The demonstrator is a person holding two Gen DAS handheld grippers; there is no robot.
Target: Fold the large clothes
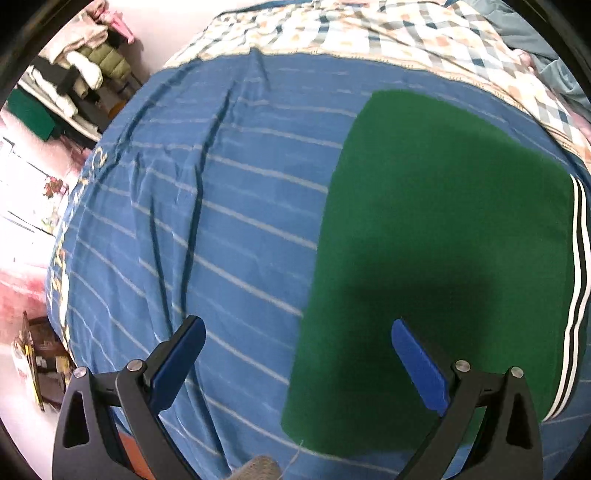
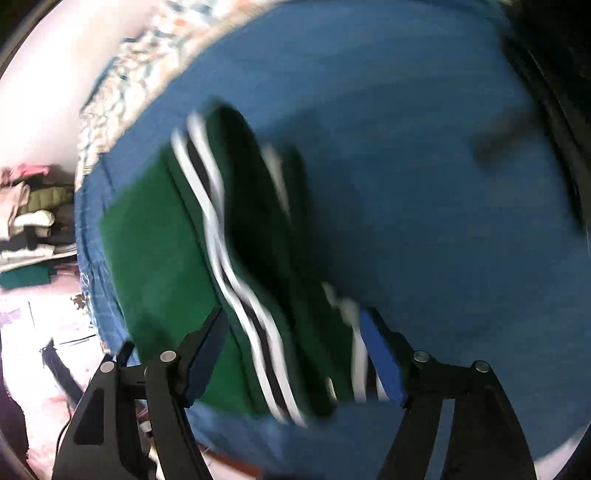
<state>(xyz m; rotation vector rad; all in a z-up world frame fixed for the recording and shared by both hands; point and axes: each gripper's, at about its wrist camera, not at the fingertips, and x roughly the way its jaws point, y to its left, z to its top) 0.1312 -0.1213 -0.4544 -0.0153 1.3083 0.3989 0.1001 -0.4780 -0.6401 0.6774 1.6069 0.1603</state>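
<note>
A green garment (image 1: 436, 258) with black and white side stripes (image 1: 578, 295) lies flat on a blue striped bed sheet (image 1: 207, 206). My left gripper (image 1: 295, 328) is open and empty, hovering above the garment's near left edge. In the blurred right wrist view the same green garment (image 2: 159, 251) shows with a striped part (image 2: 236, 280) bunched and raised. My right gripper (image 2: 295, 325) is open, its fingers either side of that striped fold, holding nothing.
A checked quilt (image 1: 351, 29) lies along the far side of the bed. A shelf with stacked clothes (image 1: 74, 74) stands at the left, beyond the bed's edge. The floor (image 1: 22, 280) shows at the left.
</note>
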